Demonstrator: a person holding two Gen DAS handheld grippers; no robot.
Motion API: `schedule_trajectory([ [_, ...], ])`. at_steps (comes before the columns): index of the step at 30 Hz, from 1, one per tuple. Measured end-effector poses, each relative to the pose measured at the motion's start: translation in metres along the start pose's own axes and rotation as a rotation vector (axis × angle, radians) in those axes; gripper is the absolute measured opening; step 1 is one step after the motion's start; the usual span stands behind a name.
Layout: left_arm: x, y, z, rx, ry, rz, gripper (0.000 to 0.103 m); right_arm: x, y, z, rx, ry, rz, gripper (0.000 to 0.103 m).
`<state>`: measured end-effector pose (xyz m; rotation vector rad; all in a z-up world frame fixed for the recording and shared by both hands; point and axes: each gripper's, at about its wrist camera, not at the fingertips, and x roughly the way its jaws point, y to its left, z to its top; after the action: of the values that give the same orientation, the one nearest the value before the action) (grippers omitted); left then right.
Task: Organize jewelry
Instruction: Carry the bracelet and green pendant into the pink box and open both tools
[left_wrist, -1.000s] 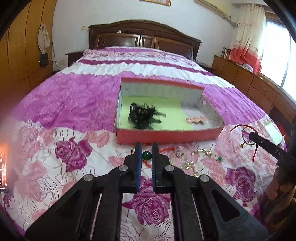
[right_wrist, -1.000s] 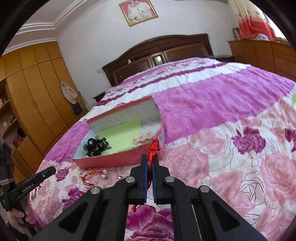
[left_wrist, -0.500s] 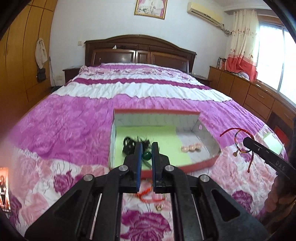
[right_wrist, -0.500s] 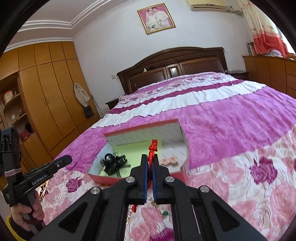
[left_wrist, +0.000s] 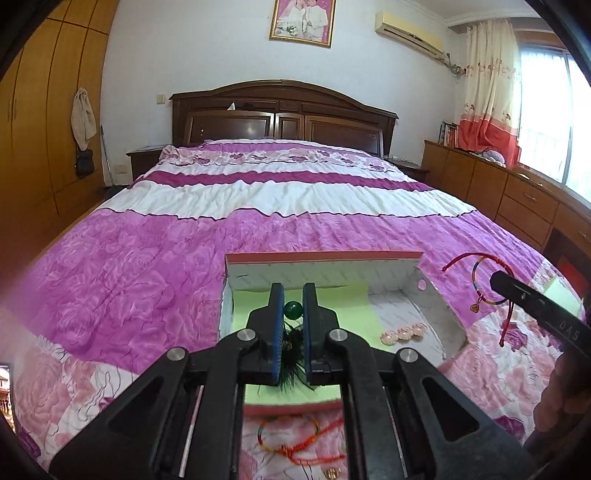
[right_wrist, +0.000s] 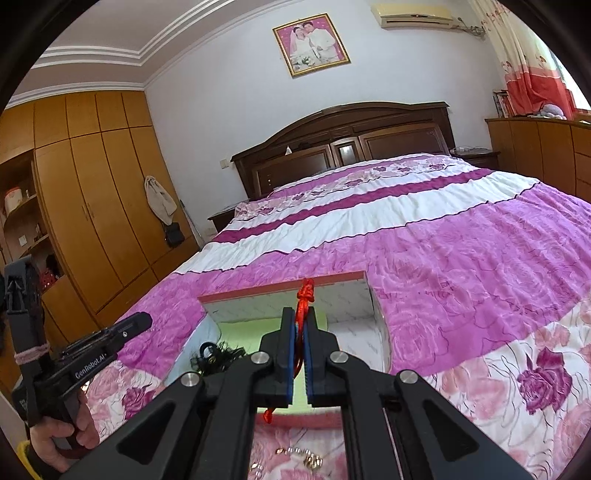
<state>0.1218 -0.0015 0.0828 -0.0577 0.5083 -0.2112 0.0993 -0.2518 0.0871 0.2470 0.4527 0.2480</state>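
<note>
Left wrist view: my left gripper (left_wrist: 293, 308) is clamped on a green bead bracelet (left_wrist: 292, 308), its orange cord trailing down by the near edge of the box (left_wrist: 325, 256). A second ago it sat low over the bed (left_wrist: 147, 258) among the loose pieces; now it's lifted up over the green lining of the box, above the black hair ties (left_wrist: 291, 363). Pink beads (left_wrist: 402, 332) sit toward the box's right side.

Right wrist view: my right gripper (right_wrist: 302, 325) is pinched shut on a red cord bracelet (right_wrist: 306, 295), and it's come up over the box too, near its right half. So both pieces look about ready to drop in. Some shiny bits (right_wrist: 295, 456) wait on the bed's near edge.
</note>
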Motion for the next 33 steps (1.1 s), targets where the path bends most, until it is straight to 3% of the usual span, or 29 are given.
schedule_trajectory([
  [7,0.031,-0.001,-0.007,0.004,0.019,0.009,0.001,0.034,-0.003,-0.001,-0.017,0.02,-0.019,0.005],
  [19,0.077,0.005,-0.04,-0.022,0.163,0.031,0.001,0.084,-0.007,-0.03,-0.048,0.157,-0.067,0.005],
  [28,0.08,0.003,-0.04,-0.017,0.165,0.028,0.003,0.103,-0.013,-0.043,-0.046,0.235,-0.106,0.006],
  [31,0.081,0.003,-0.041,-0.023,0.17,0.028,0.011,0.102,-0.012,-0.043,-0.043,0.235,-0.098,0.009],
  [33,0.081,0.003,-0.041,-0.028,0.173,0.027,0.026,0.1,-0.013,-0.043,-0.034,0.231,-0.089,0.013],
])
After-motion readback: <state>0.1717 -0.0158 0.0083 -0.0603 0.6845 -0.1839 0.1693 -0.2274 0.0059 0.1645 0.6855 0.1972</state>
